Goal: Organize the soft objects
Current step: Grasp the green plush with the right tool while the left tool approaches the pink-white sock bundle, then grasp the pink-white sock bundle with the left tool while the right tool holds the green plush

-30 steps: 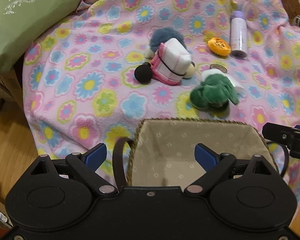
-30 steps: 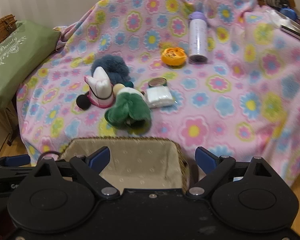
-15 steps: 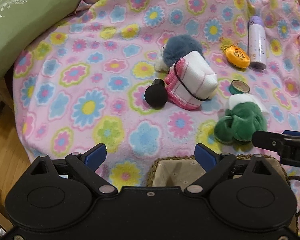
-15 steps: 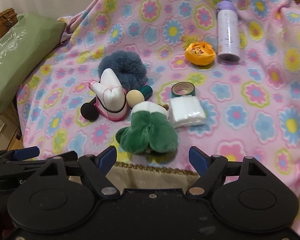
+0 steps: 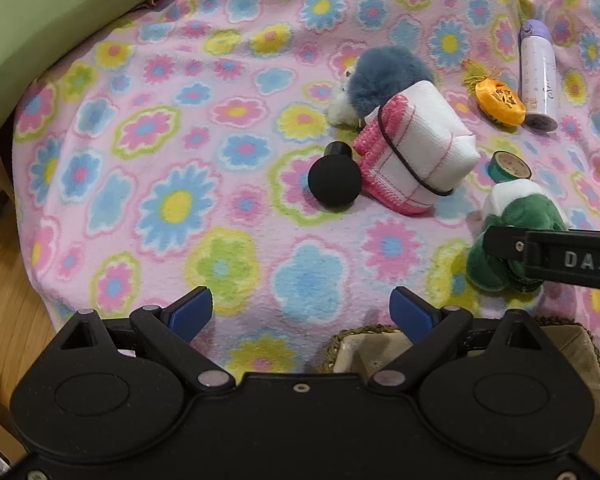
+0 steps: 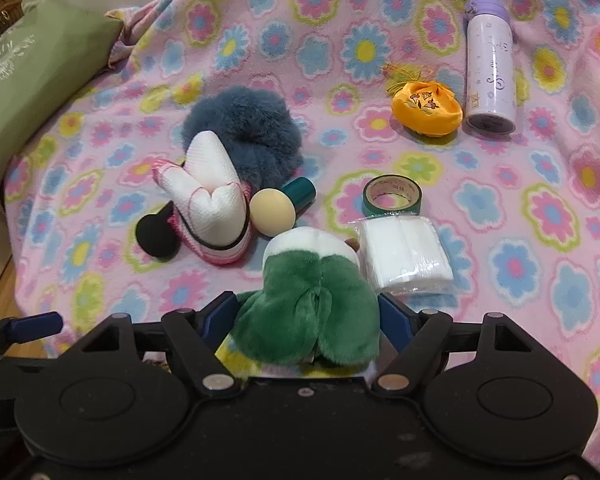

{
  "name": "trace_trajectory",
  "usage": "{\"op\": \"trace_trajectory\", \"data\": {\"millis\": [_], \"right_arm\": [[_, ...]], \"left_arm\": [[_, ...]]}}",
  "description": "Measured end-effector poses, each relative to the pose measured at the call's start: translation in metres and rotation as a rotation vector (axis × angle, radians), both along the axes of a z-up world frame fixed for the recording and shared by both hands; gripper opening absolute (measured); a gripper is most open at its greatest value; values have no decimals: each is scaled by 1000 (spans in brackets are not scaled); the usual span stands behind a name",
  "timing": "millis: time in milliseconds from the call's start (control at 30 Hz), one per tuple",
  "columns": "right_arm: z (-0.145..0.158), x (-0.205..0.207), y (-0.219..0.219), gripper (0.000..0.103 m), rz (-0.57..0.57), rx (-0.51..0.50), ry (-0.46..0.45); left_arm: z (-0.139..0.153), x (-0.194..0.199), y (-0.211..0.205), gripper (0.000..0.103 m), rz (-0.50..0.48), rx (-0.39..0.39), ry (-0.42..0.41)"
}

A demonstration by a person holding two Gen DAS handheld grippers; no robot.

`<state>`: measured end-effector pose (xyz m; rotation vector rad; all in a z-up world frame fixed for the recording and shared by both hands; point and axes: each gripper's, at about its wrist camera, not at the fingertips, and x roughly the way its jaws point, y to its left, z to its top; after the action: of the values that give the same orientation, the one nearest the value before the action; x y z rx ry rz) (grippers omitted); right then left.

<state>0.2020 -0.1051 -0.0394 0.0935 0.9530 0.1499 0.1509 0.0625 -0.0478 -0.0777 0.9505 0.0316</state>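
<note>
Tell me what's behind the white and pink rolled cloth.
Directly behind the rolled cloth sits a blue furry plush, partly hidden by it. In the left view a whitish bit shows beside the fur; what it is remains unclear.

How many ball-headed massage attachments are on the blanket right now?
2, flanking the rolled towel: black one at its left, cream one at its right. Others may be hidden.

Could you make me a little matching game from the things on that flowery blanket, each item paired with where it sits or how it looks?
Items:
1. green plush toy
2. purple bottle
3. tape roll
4. black ball

Descriptions:
A. lying beside the orange pouch
B. between the open fingers of the right gripper
C. against the pink-trimmed white cloth bundle
D. a green ring just behind the white packet

Pairs: 1-B, 2-A, 3-D, 4-C
</note>
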Motion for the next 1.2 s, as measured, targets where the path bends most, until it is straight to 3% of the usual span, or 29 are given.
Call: {"op": "trace_trajectory", "data": {"millis": [67,100,300,733,1200], "right_arm": [[-5,5,2,69,1,-3,15],[-7,8,2,61,-1,-5,20],[-10,11,1,52,13,11,14],[26,-5,-34,51,-64,118,-71],[20,-14,-67,52,-147,140,-65]], "left_arm": [[0,1,0,92,0,3,1],[0,2,1,92,-1,5,1],[2,4,-3,92,-20,9,-13],[18,23,-30,93,-122,64,-121],[19,70,-65,97,-302,162,-253]]}}
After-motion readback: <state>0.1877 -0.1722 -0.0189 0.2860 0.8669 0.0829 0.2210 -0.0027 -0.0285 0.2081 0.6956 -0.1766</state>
